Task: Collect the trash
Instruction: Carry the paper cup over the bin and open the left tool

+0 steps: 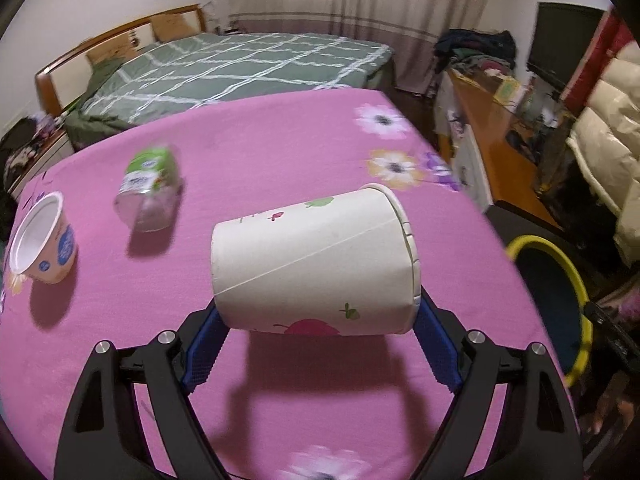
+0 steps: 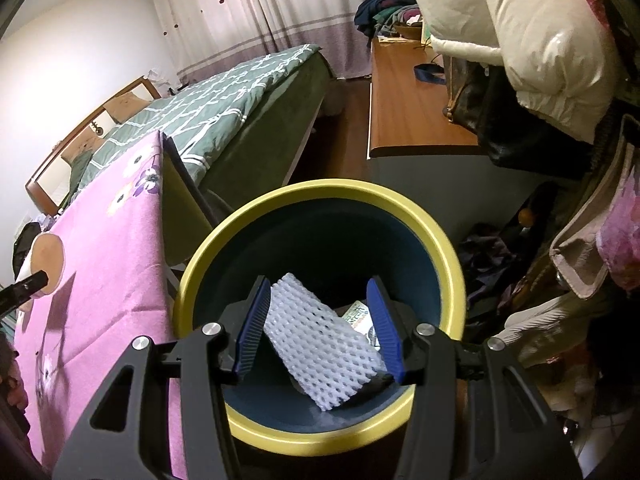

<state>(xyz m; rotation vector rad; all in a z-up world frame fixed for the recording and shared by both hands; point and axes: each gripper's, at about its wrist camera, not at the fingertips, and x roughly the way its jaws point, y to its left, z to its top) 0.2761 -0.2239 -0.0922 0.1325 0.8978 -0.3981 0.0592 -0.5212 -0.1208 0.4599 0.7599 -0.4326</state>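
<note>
A white paper cup (image 1: 316, 264) with fruit prints lies sideways between the blue pads (image 1: 204, 352) of my left gripper (image 1: 320, 308), which is shut on it; the cup hangs just above the pink flowered tablecloth (image 1: 280, 140). Its base (image 2: 48, 256) shows at the left of the right wrist view. My right gripper (image 2: 318, 284) hovers over a yellow-rimmed dark bin (image 2: 320, 188) and is shut on a white foam net (image 2: 320, 340) held slantwise. A crushed plastic bottle (image 1: 150, 192) with a green label and an empty yogurt cup (image 1: 40, 240) lie on the cloth at the left.
The bin (image 1: 576, 280) stands on the floor off the table's right edge; a green printed packet (image 2: 360, 314) lies inside it. Beyond the table are a bed with a green quilt (image 1: 240, 68) and a wooden desk (image 2: 416, 112). Coats and clothes crowd the right side.
</note>
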